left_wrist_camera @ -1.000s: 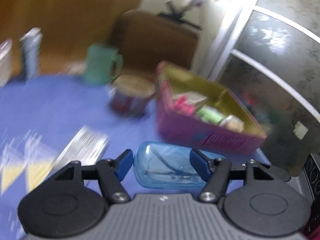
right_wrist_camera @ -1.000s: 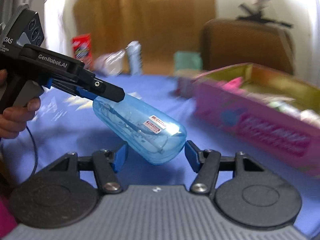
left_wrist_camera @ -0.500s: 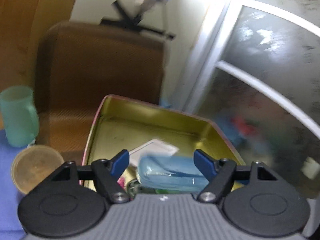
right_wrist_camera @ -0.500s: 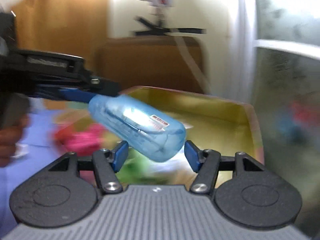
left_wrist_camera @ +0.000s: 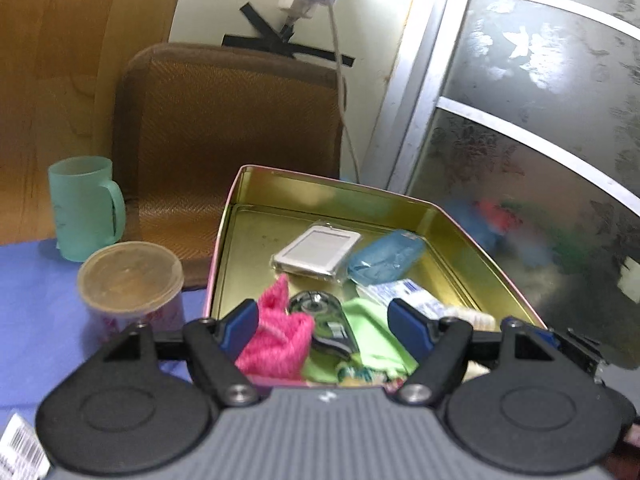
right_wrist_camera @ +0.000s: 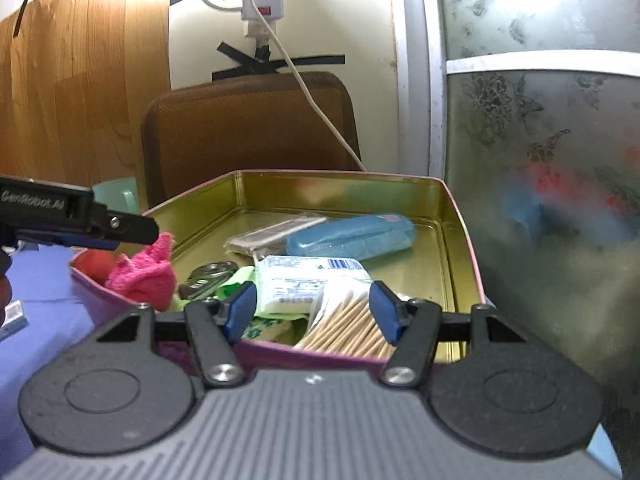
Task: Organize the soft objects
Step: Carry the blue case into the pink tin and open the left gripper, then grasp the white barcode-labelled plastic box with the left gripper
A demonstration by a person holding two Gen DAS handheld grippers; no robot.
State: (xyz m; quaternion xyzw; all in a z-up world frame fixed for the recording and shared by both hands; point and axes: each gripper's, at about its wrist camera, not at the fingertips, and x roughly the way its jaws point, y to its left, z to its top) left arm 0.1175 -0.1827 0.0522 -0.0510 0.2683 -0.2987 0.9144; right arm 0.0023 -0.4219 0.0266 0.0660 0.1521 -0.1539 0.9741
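The translucent blue case (left_wrist_camera: 384,258) lies loose at the back right of the gold-lined tin box (left_wrist_camera: 256,184), next to a white packet (left_wrist_camera: 316,252). My left gripper (left_wrist_camera: 324,326) hovers open over the tin's near end, nothing between its fingers. Under it lie a pink knitted cloth (left_wrist_camera: 276,336) and a green cloth (left_wrist_camera: 368,340). In the right wrist view the blue case (right_wrist_camera: 352,236) rests in the tin (right_wrist_camera: 460,216). My right gripper (right_wrist_camera: 312,312) stands open above a tissue pack (right_wrist_camera: 304,280) and cotton swabs (right_wrist_camera: 348,328). The left gripper (right_wrist_camera: 132,232) reaches in from the left.
A green mug (left_wrist_camera: 84,208) and a round lidded tub (left_wrist_camera: 130,280) stand on the blue tablecloth left of the tin. A brown chair back (left_wrist_camera: 232,128) rises behind it. A frosted glass door (left_wrist_camera: 540,160) closes off the right side.
The left gripper carried the blue case from the table over to the tin and opened; the case now lies inside. The right gripper swung round with it to face the tin.
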